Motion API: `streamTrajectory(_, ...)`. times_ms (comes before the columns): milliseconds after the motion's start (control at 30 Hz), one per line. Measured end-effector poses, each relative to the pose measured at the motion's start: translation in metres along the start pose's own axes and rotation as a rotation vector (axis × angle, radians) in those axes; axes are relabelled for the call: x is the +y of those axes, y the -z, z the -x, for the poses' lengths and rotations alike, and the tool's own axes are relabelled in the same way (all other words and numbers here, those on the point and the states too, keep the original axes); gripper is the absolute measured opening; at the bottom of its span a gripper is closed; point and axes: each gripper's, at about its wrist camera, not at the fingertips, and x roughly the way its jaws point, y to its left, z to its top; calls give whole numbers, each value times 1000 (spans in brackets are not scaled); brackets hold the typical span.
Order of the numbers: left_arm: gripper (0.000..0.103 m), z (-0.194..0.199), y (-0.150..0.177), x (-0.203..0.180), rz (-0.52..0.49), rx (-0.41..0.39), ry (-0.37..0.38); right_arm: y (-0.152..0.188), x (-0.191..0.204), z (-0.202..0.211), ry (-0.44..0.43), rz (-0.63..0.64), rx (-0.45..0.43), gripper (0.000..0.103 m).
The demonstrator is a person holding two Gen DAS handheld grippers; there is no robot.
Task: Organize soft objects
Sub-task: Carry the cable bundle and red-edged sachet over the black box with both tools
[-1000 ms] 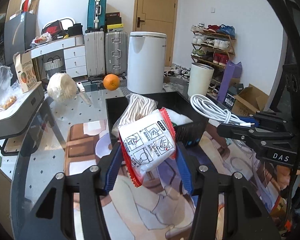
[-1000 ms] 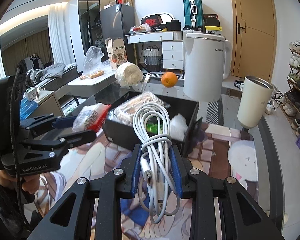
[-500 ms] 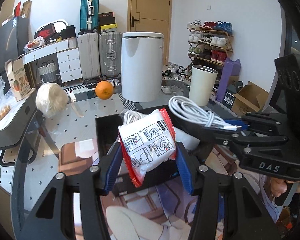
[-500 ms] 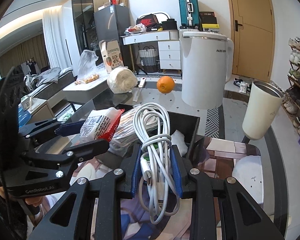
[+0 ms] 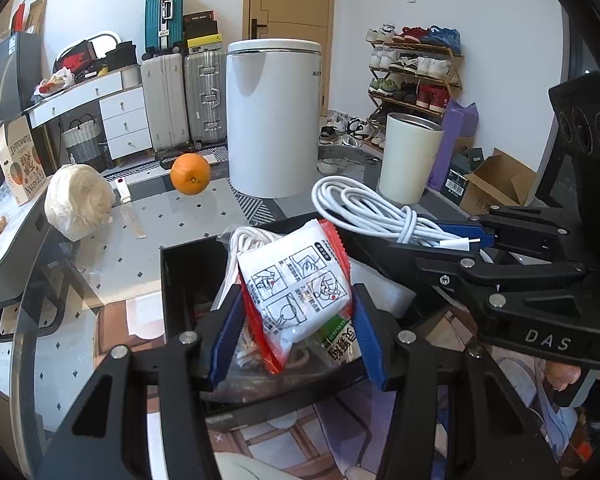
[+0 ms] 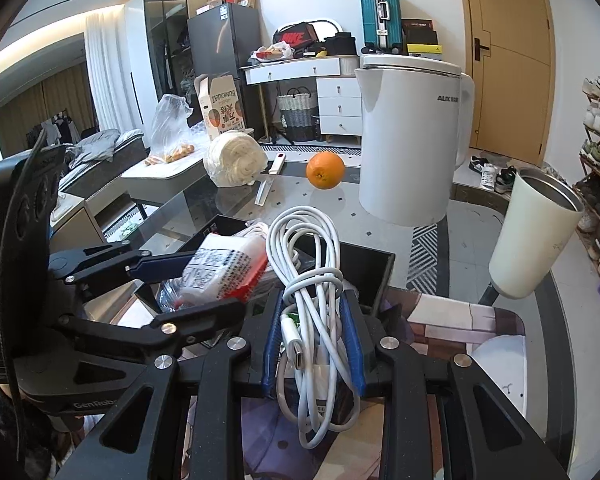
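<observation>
My left gripper [image 5: 296, 312] is shut on a white snack packet with red edges [image 5: 296, 284] and holds it over the open black box [image 5: 180, 280]. My right gripper [image 6: 314, 320] is shut on a coiled white cable [image 6: 312, 264] and holds it over the same box [image 6: 380, 276], beside the left gripper. The packet [image 6: 224, 268] and the left gripper [image 6: 204, 276] show in the right wrist view; the cable [image 5: 380, 212] and the right gripper [image 5: 460, 240] show in the left wrist view. The box holds a bagged white rope [image 5: 240, 240] and a green packet [image 5: 340, 344].
A tall white kettle [image 6: 412, 140], an orange [image 6: 325, 170], a bagged white bundle [image 6: 234, 158] and a cream tumbler [image 6: 532, 232] stand on the glass table [image 5: 112, 256] behind the box. A printed mat [image 6: 440, 320] lies under it.
Both grippers have moved forward with their loads, from in front of the box to over it, and stand closer together.
</observation>
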Motion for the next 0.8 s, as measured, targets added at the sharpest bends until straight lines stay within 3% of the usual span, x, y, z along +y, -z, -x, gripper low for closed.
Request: streamTrajectory(800,53,-6,-1,5,-47,24,-13,-2,4,-34,7,93,99,28)
